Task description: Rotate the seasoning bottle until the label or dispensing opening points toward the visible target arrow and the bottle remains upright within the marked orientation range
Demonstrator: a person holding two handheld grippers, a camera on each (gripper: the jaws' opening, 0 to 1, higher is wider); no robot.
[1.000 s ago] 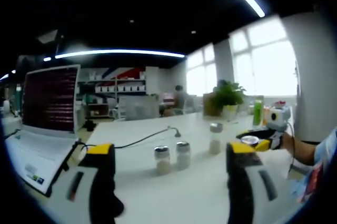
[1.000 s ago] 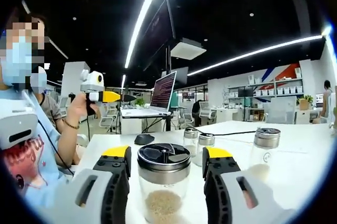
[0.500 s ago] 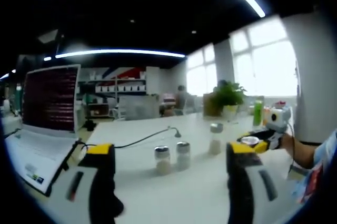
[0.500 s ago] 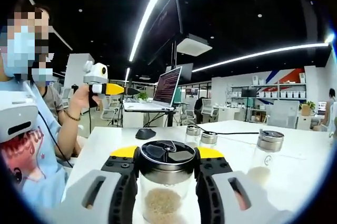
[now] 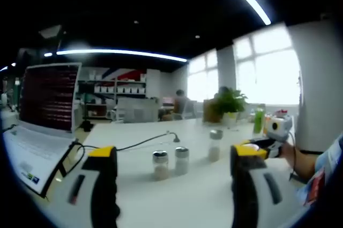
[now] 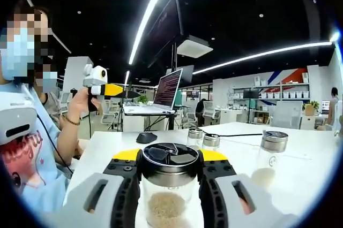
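While the right gripper (image 6: 167, 185) clamps the upright bottle (image 6: 166, 185) between its jaws, the left gripper (image 5: 174, 180) hangs open, well apart from it.

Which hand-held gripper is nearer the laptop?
Left. The left hand-held gripper hangs beside the laptop, near the table's edge. The right hand-held gripper is shut on a bottle further along the table.

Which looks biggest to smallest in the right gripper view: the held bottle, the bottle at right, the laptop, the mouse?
1. Held bottle, in the right tool; nearness inflates it.
2. Laptop.
3. Bottle at right, close to the laptop's size, so unsure.
4. Mouse.
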